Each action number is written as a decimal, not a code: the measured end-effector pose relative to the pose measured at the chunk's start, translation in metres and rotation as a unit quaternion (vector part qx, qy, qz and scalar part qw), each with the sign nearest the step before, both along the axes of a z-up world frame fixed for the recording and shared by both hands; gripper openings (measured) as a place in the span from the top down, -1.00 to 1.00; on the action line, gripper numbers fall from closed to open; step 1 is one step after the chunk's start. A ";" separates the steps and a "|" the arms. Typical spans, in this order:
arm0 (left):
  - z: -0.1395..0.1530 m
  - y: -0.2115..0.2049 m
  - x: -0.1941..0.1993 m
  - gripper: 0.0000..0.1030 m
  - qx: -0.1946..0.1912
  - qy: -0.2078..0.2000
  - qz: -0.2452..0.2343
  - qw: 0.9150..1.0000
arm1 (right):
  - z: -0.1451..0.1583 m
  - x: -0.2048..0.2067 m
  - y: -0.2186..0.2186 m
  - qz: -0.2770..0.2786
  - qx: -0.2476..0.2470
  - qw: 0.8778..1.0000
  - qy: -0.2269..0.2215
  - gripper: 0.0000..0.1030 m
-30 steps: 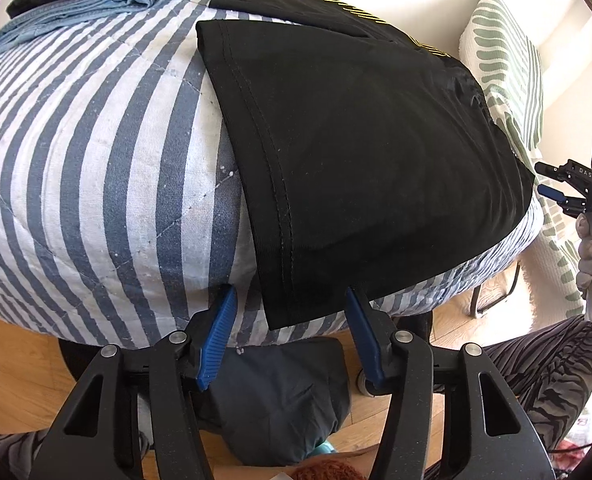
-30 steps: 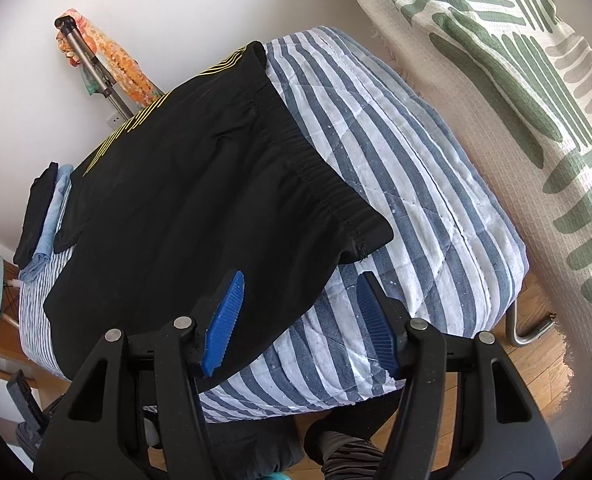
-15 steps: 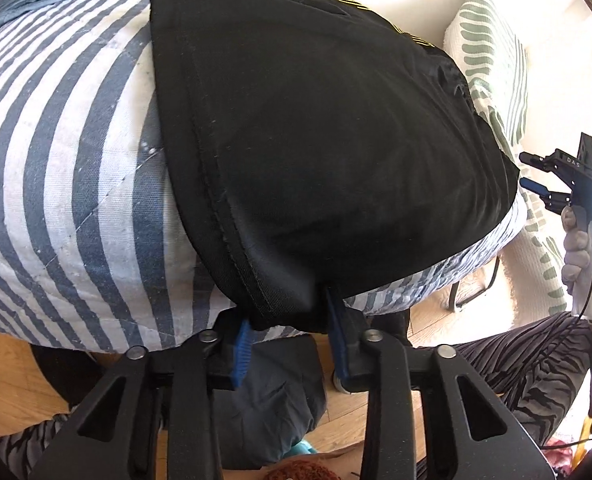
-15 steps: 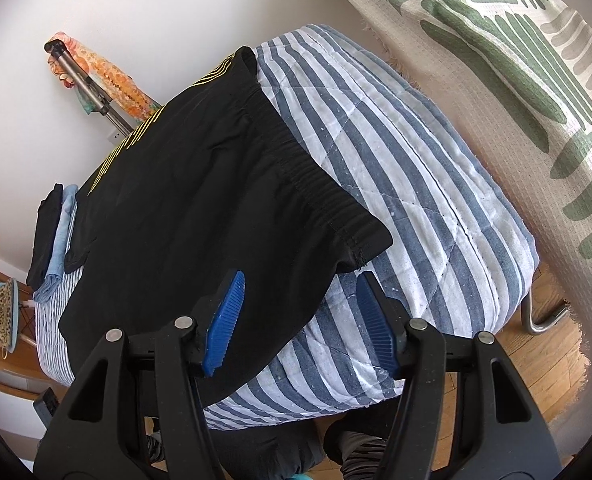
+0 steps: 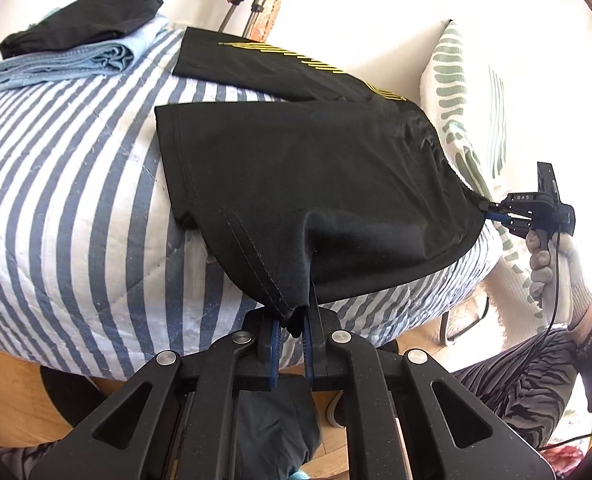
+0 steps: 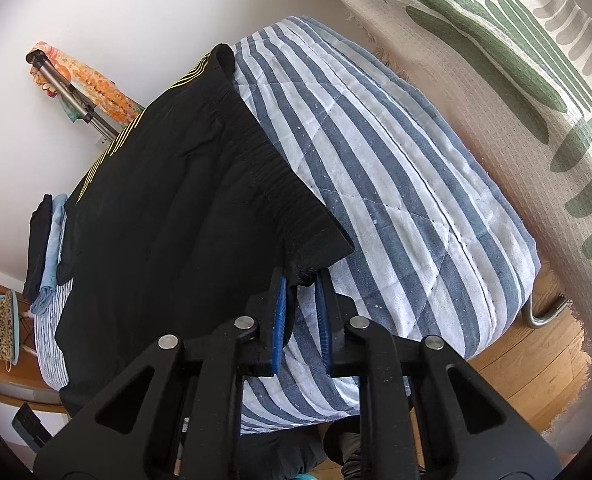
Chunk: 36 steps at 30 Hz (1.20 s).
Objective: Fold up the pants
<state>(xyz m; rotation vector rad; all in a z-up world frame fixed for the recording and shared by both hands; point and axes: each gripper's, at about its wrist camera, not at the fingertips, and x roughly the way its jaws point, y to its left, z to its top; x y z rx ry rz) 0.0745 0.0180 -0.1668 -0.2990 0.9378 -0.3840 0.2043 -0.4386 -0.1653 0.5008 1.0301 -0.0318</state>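
Black fabric shorts with yellow stripes lying on the blue-and-white striped quilted table cover, hem corner pinched by the left gripper, waistband corner apparently pinched by the closing right gripper.

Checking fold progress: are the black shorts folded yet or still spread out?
Spread: the black shorts lie open on the striped quilt, both legs apart, none doubled over.

Left wrist view sits behind its own gripper, close to the near edge of the blue-and-white striped quilted surface, looking down and across it toward the white wall. Right wrist view looks steeply down from the waistband corner. Both share the black fabric shorts with yellow stripes, folded black-and-blue clothes pile, green-patterned throw.
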 end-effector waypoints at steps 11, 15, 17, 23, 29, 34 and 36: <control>0.041 0.003 -0.001 0.88 -0.018 -0.041 0.010 0.999 | 0.037 -0.007 0.014 0.009 -0.021 0.997 -0.067 0.86; 0.059 0.006 0.013 0.88 -0.019 -0.059 0.014 0.998 | 0.055 0.002 0.017 0.005 -0.032 0.995 -0.096 0.87; 0.068 0.011 0.024 0.88 -0.020 -0.065 0.020 0.998 | 0.064 0.010 0.017 0.001 -0.030 0.994 -0.108 0.87; 0.090 0.010 0.065 0.88 0.007 -0.094 0.020 0.995 | 0.088 0.038 0.026 0.002 -0.034 0.990 -0.139 0.87; 0.097 0.016 0.119 0.88 0.016 -0.094 0.022 0.995 | 0.105 0.083 0.046 0.010 -0.057 0.986 -0.154 0.89; 0.087 0.021 0.165 0.88 0.028 -0.083 0.027 0.996 | 0.110 0.128 0.050 0.001 -0.064 0.986 -0.152 0.90; 0.080 0.020 0.177 0.88 0.040 -0.076 0.026 0.996 | 0.107 0.141 0.052 0.014 -0.070 0.987 -0.145 0.90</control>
